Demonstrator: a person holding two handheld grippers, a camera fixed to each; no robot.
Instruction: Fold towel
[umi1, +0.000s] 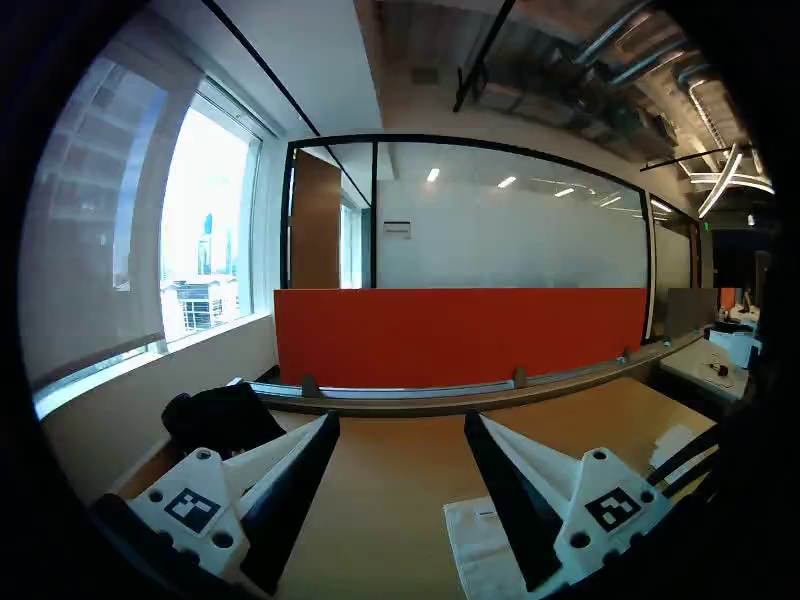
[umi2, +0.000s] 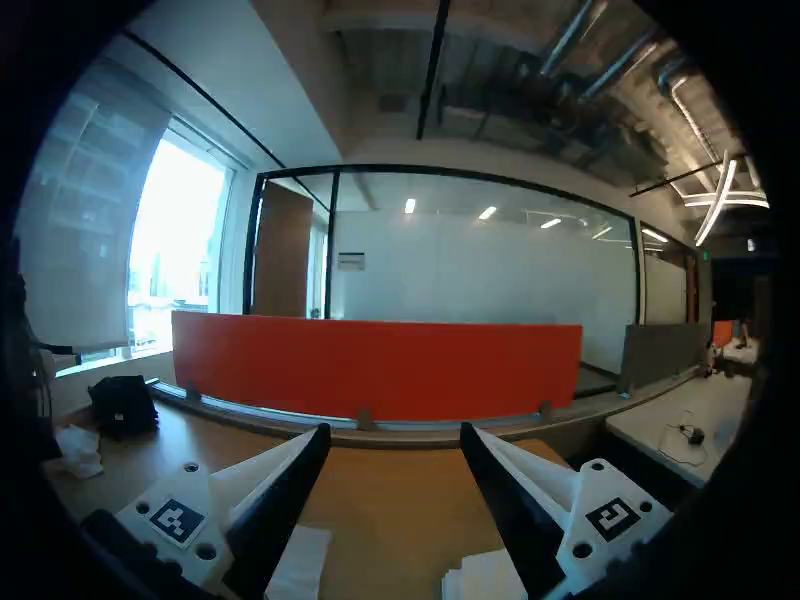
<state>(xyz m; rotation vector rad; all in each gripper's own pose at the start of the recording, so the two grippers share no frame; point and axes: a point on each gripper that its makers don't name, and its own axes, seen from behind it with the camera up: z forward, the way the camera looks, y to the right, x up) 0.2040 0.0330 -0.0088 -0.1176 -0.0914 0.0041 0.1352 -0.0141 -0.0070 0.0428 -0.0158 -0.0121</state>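
Observation:
In the left gripper view my left gripper (umi1: 402, 440) hangs open above the wooden desk (umi1: 400, 470), nothing between its fingers. A white towel (umi1: 480, 550) lies flat on the desk under and beside the right finger (umi1: 510, 490). In the right gripper view my right gripper (umi2: 395, 450) is open too, empty, raised over the same desk (umi2: 400, 500). White towel pieces lie near the bottom edge: one towel (umi2: 300, 560) by the left finger and another folded towel (umi2: 485, 578) by the right finger.
An orange divider panel (umi1: 460, 335) with a metal rail closes the desk's far edge. A black bag (umi1: 220, 415) sits at the left by the window, also the black bag (umi2: 122, 405) with crumpled white cloth (umi2: 78, 448) near it. Another desk (umi2: 690, 420) stands to the right.

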